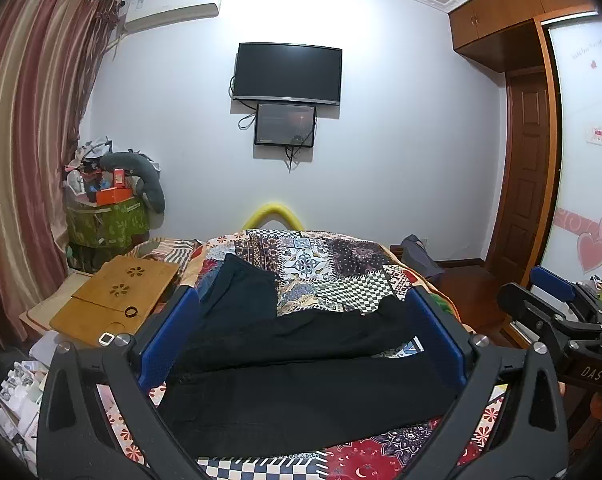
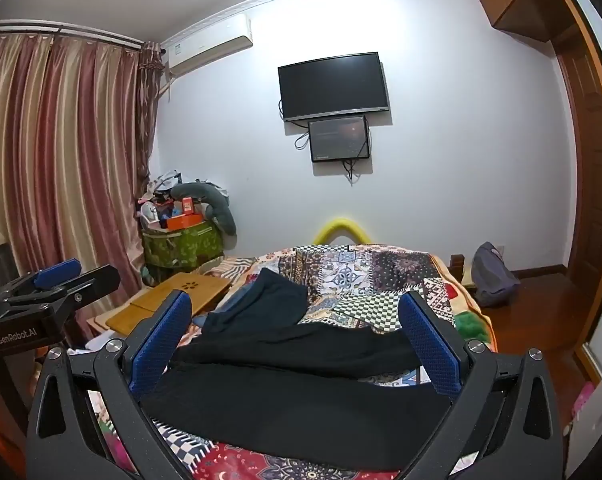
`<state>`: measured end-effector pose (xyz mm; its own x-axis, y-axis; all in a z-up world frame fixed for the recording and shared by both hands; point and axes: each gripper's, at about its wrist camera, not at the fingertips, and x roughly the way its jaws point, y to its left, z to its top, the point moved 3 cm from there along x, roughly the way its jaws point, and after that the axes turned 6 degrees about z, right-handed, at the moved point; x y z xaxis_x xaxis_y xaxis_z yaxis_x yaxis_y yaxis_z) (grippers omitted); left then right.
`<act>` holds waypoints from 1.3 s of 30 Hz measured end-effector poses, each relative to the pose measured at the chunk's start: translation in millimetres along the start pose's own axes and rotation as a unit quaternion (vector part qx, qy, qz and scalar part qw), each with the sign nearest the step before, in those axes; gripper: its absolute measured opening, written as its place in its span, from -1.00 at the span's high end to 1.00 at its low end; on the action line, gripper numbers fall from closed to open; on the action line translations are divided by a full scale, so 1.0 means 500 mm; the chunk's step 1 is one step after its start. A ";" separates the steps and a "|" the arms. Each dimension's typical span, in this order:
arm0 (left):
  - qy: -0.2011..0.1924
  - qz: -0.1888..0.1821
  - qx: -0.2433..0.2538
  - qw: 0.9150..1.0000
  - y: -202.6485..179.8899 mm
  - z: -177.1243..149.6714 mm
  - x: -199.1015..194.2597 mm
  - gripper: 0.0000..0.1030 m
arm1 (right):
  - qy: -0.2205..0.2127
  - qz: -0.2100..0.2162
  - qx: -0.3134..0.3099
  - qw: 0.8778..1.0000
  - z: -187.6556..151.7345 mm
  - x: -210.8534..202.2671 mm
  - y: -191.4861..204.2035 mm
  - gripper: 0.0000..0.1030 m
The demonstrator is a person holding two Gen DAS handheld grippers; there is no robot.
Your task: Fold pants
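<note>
Here, black pants (image 1: 301,368) sprawled, legs apart

Each tool (image 1: 301,328) (image 2: 295,332) has black arms, silver screws, blue dimpled pads (image 1: 165,336); white lettering, perhaps "DAS".

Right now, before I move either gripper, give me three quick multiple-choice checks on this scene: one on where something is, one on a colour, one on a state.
1. Where do the black pants lie?
A. On the patchwork bedspread
B. On the wooden lap desk
C. On the floor by the door

2. What colour are the pads on the gripper fingers?
A. Red
B. Blue
C. Yellow

3. What state is the left gripper in?
A. Shut on the pants
B. Open, holding nothing
C. Shut on the lap desk

Answers:
1. A, the pants are spread across the bedspread in both wrist views.
2. B, textured blue pads line the fingers of both grippers.
3. B, its fingers stand wide apart above the pants; the right gripper is open too.
</note>
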<state>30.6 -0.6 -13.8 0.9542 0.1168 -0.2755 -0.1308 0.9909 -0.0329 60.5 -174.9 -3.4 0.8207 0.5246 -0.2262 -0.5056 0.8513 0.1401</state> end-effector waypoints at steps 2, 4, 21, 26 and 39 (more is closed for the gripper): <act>-0.001 0.000 0.000 1.000 0.002 0.003 -0.003 -1.00 | 0.000 0.000 0.000 1.000 -0.001 0.000 0.000 -0.99; -0.002 0.000 -0.001 1.000 0.002 0.003 -0.004 -1.00 | -0.001 0.000 0.000 1.000 -0.001 -0.001 0.001 -0.99; 0.000 -0.002 -0.002 1.000 -0.003 0.006 0.000 -1.00 | 0.000 -0.001 0.003 1.000 0.001 0.000 -0.006 -0.99; 0.002 -0.005 -0.008 1.000 0.001 0.006 0.000 -1.00 | 0.000 -0.002 0.002 1.000 0.001 0.000 -0.005 -0.99; 0.003 -0.003 -0.017 1.000 0.010 0.003 0.000 -1.00 | -0.001 -0.003 0.002 1.000 0.001 -0.001 -0.007 -0.99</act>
<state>30.3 4.6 -12.7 0.9536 0.1099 -0.2802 -0.1337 0.9888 -0.0670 62.0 -178.4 -3.4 0.8236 0.5202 -0.2259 -0.5003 0.8540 0.1426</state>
